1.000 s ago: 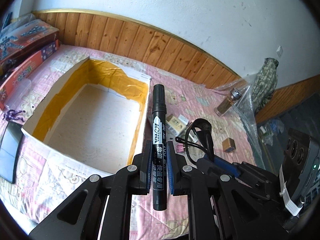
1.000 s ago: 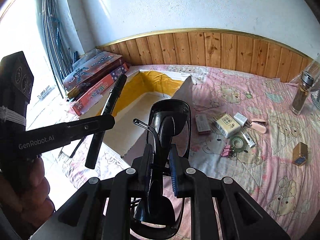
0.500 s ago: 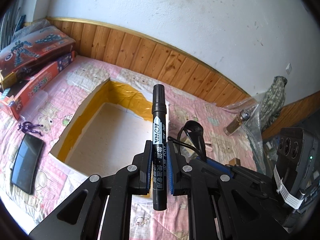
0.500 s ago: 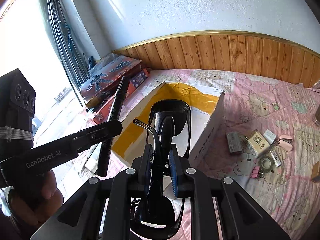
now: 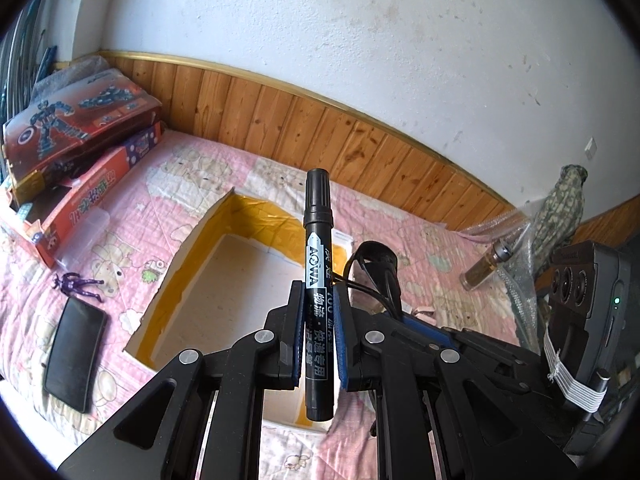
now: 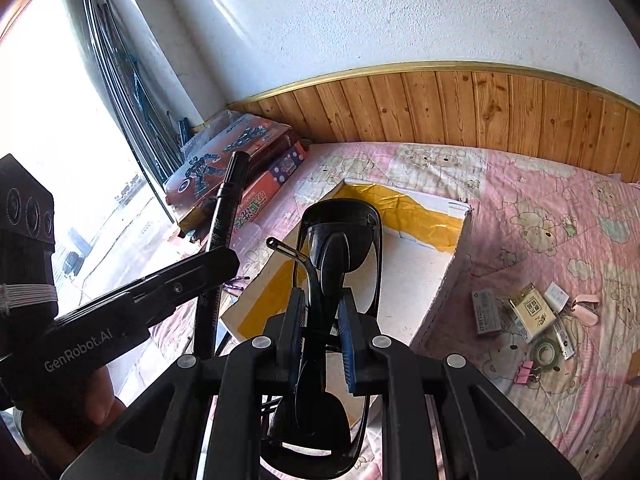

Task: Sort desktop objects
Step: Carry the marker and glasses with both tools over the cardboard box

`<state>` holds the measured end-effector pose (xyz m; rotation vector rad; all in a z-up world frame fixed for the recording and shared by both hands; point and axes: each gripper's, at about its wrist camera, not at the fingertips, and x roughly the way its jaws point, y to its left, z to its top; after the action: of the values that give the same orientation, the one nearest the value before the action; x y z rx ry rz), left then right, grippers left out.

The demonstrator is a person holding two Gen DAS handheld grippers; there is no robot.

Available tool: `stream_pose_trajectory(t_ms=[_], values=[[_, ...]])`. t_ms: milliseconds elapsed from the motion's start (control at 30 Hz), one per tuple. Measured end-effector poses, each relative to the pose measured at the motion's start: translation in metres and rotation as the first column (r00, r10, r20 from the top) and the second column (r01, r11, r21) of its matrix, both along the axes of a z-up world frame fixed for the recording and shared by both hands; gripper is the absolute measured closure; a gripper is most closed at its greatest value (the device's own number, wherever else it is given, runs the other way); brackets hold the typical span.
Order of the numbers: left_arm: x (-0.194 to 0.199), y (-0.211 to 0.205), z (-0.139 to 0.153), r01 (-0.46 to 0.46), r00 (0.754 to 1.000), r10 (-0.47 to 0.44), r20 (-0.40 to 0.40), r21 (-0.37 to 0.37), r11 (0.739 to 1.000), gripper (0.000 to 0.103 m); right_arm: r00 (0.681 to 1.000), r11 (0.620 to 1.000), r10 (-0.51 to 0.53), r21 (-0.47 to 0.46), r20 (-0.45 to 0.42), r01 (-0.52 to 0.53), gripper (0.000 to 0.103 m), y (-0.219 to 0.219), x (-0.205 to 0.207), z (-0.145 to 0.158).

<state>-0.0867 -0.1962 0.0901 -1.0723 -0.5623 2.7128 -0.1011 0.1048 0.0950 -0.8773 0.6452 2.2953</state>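
Note:
My left gripper (image 5: 318,320) is shut on a black marker pen (image 5: 318,240), held upright above the near side of an open cardboard box (image 5: 192,248) with yellow tape inside. My right gripper (image 6: 322,320) is shut on black sunglasses (image 6: 340,236), held above the same box (image 6: 420,272), which looks empty. The left gripper with the marker (image 6: 224,204) also shows in the right wrist view at left. The sunglasses (image 5: 372,256) show in the left wrist view just right of the marker.
On the pink bedspread lie a black phone (image 5: 74,352), a purple figure (image 5: 76,284), toy boxes (image 5: 76,120) at the left, a brown bottle (image 5: 486,268), and small items such as a battery box (image 6: 532,312), tape roll (image 6: 546,352) and pink clip (image 6: 524,372).
Both grippers have lifted and drawn back from the box, so it looks smaller and farther. The marker and sunglasses stay gripped.

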Motion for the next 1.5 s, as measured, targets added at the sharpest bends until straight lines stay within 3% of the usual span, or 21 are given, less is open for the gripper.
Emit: stream_pose_trajectory(t_ms=[333, 567, 733, 1200, 1500], values=[[-0.020, -0.022, -0.010, -0.036, 0.999, 0.036, 0.027, -0.012, 0.999, 0.091, 1.000, 1.000, -0.001, -0.021, 0.017, 0.001, 0.085, 0.016, -0.024, -0.014], [-0.045, -0.034, -0.032, -0.043, 0.996, 0.045, 0.075, -0.021, 0.999, 0.091, 1.000, 0.999, 0.019, -0.041, 0.004, -0.019, 0.085, 0.035, -0.045, -0.024], [-0.069, -0.036, -0.053, -0.028, 0.989, 0.028, 0.144, -0.005, 1.000, 0.091, 0.998, 0.998, 0.036, -0.045, 0.047, -0.034, 0.085, 0.049, -0.063, -0.038], [-0.133, -0.015, -0.112, 0.068, 0.937, -0.043, 0.347, -0.060, 0.996, 0.090, 0.977, 0.999, 0.018, -0.039, 0.210, -0.010, 0.085, 0.101, -0.088, -0.087], [-0.174, 0.002, -0.147, 0.115, 0.893, -0.054, 0.446, -0.110, 0.987, 0.090, 0.954, 0.996, 0.012, -0.085, 0.300, 0.015, 0.085, 0.140, -0.089, -0.122]])
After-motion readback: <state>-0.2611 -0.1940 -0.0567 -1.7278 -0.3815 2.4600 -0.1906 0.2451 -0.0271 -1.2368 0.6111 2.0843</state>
